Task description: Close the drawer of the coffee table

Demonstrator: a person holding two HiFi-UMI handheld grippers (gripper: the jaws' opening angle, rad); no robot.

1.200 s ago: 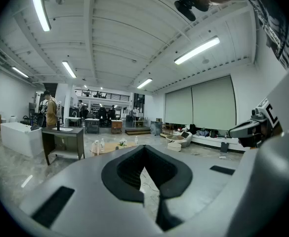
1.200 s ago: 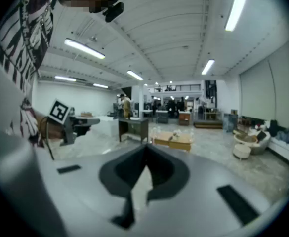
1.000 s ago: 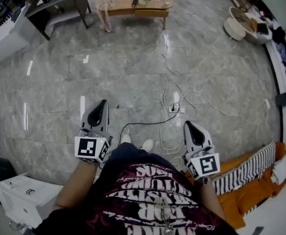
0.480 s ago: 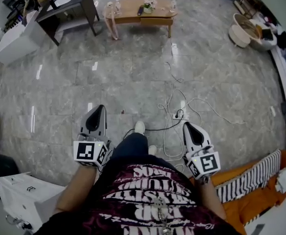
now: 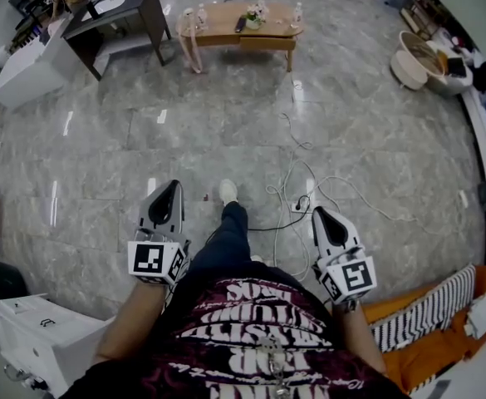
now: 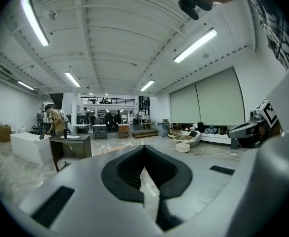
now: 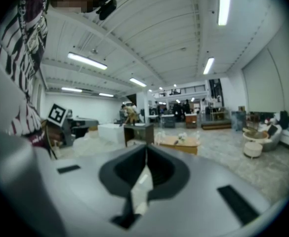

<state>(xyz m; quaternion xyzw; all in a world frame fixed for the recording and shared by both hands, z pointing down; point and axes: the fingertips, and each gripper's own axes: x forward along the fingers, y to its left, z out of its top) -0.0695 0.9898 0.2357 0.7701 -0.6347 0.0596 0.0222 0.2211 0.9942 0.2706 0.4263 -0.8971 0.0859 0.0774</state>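
Note:
The wooden coffee table (image 5: 241,25) stands far ahead at the top of the head view, with bottles and small items on it. A wooden drawer front (image 5: 267,44) shows under its right half; how far out it stands I cannot tell from here. In the right gripper view the coffee table (image 7: 180,143) sits in the distance above the jaws. My left gripper (image 5: 173,186) and right gripper (image 5: 317,212) are held low in front of the person's body, well short of the table. The left gripper (image 6: 144,149) and the right gripper (image 7: 146,147) are both shut with nothing between the jaws.
White cables and a power strip (image 5: 301,198) lie on the marble floor between me and the table. A dark desk (image 5: 118,11) and a white cabinet (image 5: 22,65) are at the far left, a round beige seat (image 5: 409,56) at the far right. An orange sofa (image 5: 425,322) is close on the right, a white box (image 5: 35,339) close on the left.
The person has stepped forward, one foot swinging ahead, and the coffee table sits a little nearer in the head view. Both grippers stayed shut and empty in front of the body.

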